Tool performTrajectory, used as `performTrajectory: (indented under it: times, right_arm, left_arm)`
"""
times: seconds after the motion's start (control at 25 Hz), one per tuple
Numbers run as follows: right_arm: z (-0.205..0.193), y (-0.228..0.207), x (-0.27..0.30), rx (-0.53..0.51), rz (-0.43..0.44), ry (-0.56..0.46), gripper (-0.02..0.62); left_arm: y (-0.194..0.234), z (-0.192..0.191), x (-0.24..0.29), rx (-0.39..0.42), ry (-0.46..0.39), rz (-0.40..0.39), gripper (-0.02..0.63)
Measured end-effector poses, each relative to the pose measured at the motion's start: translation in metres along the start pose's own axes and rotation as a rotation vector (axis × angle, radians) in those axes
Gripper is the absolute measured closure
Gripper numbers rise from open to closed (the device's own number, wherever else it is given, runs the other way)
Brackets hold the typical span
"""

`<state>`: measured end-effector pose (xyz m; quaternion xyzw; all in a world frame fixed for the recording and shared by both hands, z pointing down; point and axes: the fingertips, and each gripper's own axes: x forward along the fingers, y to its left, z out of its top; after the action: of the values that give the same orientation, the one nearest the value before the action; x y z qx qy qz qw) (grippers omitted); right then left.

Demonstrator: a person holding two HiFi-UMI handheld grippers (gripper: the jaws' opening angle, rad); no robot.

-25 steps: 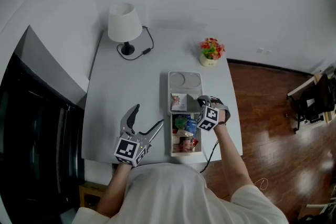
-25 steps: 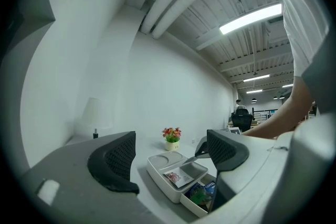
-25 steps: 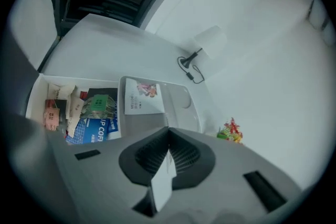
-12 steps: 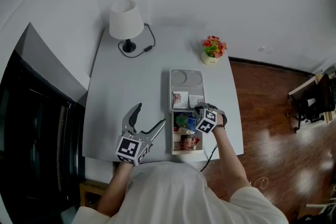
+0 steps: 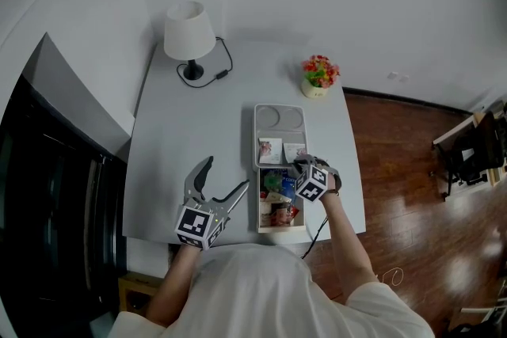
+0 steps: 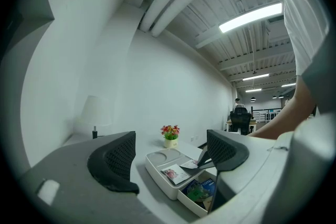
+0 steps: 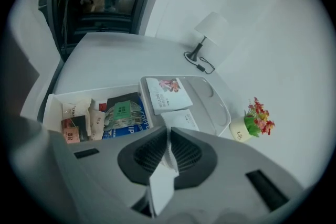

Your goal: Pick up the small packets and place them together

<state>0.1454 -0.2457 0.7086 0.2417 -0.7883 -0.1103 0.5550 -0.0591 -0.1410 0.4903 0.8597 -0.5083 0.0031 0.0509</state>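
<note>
Right gripper view: the right claw (image 7: 169,150) pinches a thin white paper packet (image 7: 160,186) above the white tray (image 7: 219,105), beside a printed white sachet (image 7: 167,93). Placing step, I judge; letting go comes next. The left claw (image 6: 170,157) gapes empty.

shirt (image 5: 261,289): white, short-sleeved | left hand-held gripper (image 5: 226,173), right hand-held gripper (image 5: 298,163): grey, black-white marker cubes

Head view looks steeply down on the table (image 5: 190,138); both low gripper views share the tray (image 5: 280,119).
</note>
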Motion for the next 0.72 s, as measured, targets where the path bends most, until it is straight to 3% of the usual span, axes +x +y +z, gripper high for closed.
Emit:
performTrajectory:
  times: [0.04, 0.08, 0.12, 0.24, 0.32, 0.56, 0.64, 0.72]
  right_arm:
    - [-0.002, 0.002, 0.003, 0.012, 0.017, 0.004, 0.505]
    - [-0.004, 0.005, 0.006, 0.026, 0.038, 0.011, 0.239]
    - [-0.005, 0.007, 0.007, 0.040, 0.049, 0.015, 0.060]
    - [0.005, -0.002, -0.003, 0.060, -0.021, -0.029, 0.058]
    - [0.023, -0.010, -0.020, 0.107, -0.073, -0.110, 0.058]
    - [0.098, -0.041, -0.110, 0.534, -0.119, -0.639, 0.058]
    - [0.105, -0.051, -0.136, 0.592, -0.151, -0.724, 0.064]
    - [0.114, -0.058, -0.167, 0.622, -0.194, -0.829, 0.134]
  left_arm:
    - [-0.001, 0.000, 0.000, -0.002, 0.000, -0.001, 0.186]
    - [-0.002, -0.001, 0.000, -0.004, 0.000, -0.002, 0.186]
    - [-0.003, -0.001, 0.000, -0.006, 0.000, -0.005, 0.186]
    - [-0.006, 0.000, 0.000, -0.005, -0.002, -0.015, 0.187]
    - [-0.006, 0.001, 0.000, -0.005, -0.007, -0.021, 0.187]
    - [0.001, 0.007, 0.000, -0.011, -0.029, -0.015, 0.187]
    - [0.001, 0.011, 0.000, -0.012, -0.037, -0.018, 0.187]
    - [0.001, 0.013, -0.002, -0.009, -0.044, -0.018, 0.189]
